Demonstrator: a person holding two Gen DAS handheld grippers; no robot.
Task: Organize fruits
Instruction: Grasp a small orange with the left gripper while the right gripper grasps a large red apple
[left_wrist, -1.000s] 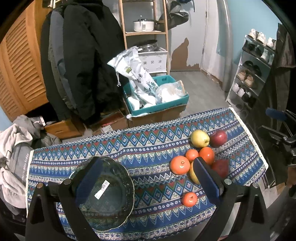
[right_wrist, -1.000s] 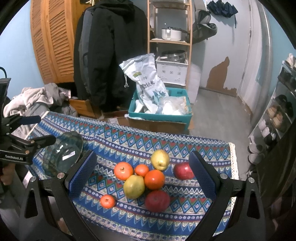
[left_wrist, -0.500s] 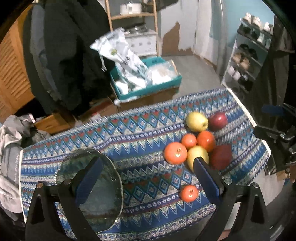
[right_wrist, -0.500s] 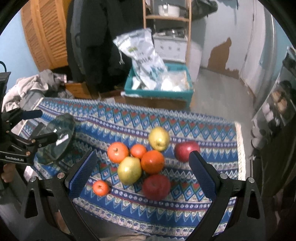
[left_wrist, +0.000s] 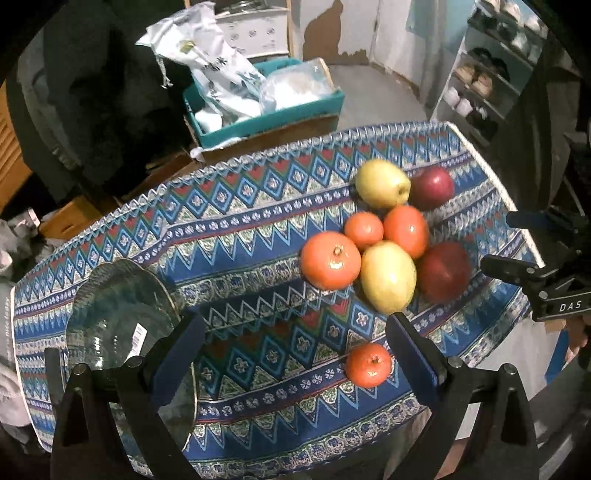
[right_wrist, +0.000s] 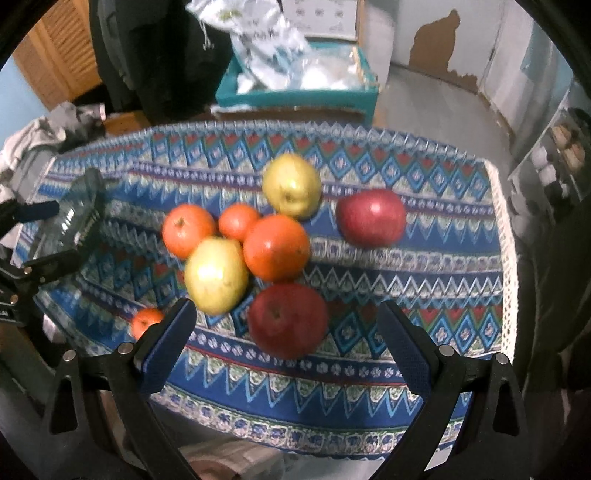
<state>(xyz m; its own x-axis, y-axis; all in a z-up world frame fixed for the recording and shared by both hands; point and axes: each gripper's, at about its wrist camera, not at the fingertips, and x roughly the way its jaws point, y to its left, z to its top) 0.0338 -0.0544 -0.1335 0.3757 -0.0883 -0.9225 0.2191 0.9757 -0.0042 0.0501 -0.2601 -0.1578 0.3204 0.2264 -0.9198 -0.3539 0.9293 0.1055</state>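
A cluster of fruit lies on a blue patterned tablecloth (left_wrist: 258, 206): two yellow pears (left_wrist: 388, 280) (left_wrist: 382, 183), two red apples (right_wrist: 288, 320) (right_wrist: 371, 217), and several oranges (left_wrist: 330, 259), one small orange (left_wrist: 368, 364) apart near the front edge. A clear glass bowl (left_wrist: 118, 314) sits at the cloth's left. My left gripper (left_wrist: 295, 350) is open and empty above the cloth between bowl and fruit. My right gripper (right_wrist: 284, 343) is open and empty, with the near red apple between its fingers' line.
Behind the table stand a teal crate (left_wrist: 266, 110) with white bags on a cardboard box, dark coats (left_wrist: 92, 92), and a shoe rack (left_wrist: 491, 74) at the right. The table's front edge lies just below both grippers.
Both grippers have moved forward and down toward the table; the fruit and bowl appear larger and nearer. Both stay open. No fruit has moved.
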